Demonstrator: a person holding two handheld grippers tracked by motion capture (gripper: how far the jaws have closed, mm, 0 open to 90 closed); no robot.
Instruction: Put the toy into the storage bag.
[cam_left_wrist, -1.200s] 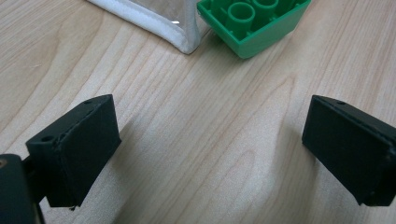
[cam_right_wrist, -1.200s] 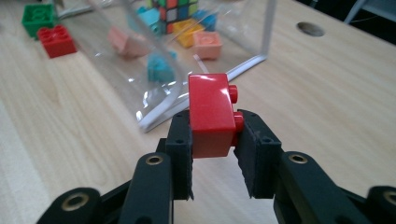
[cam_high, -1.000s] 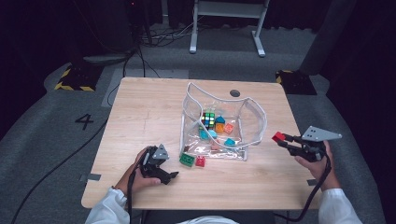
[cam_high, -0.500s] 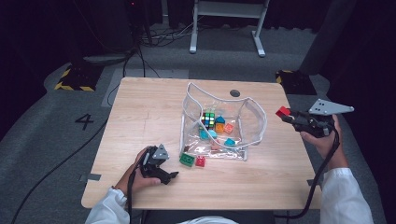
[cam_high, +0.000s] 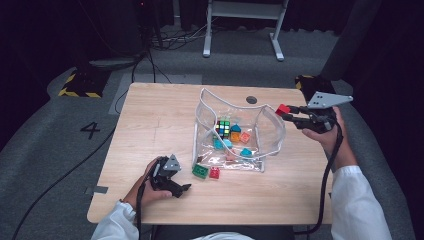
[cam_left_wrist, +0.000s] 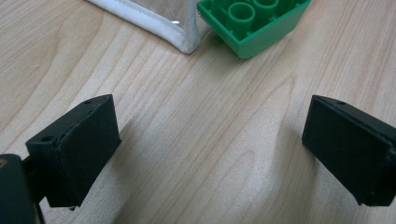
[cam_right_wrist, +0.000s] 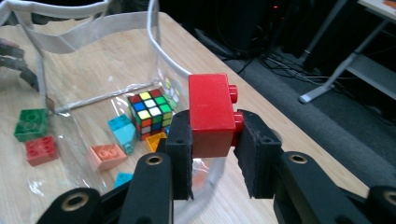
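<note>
My right gripper (cam_high: 286, 112) (cam_right_wrist: 212, 140) is shut on a red brick (cam_high: 282, 109) (cam_right_wrist: 211, 114) and holds it in the air at the right rim of the clear pouch (cam_high: 272, 131) (cam_right_wrist: 154, 32). Inside the pouch lie a colour cube (cam_high: 223, 128) (cam_right_wrist: 150, 110) and several small bricks. A green brick (cam_high: 200, 171) (cam_left_wrist: 252, 23) (cam_right_wrist: 31, 123) and a small red brick (cam_high: 214, 173) (cam_right_wrist: 41, 150) lie on the table (cam_high: 160, 115) in front of the pouch. My left gripper (cam_high: 183, 189) (cam_left_wrist: 210, 149) rests open on the wood just short of the green brick, nothing between its jaws.
The pouch's white-trimmed corner (cam_left_wrist: 180, 39) lies close to the green brick. A round hole (cam_high: 251, 99) sits in the table behind the pouch. A white frame (cam_high: 242, 25) stands on the floor beyond the table's far edge.
My right gripper has risen with the red brick and moved in toward the pouch's right rim. The left gripper has stayed where it was.
</note>
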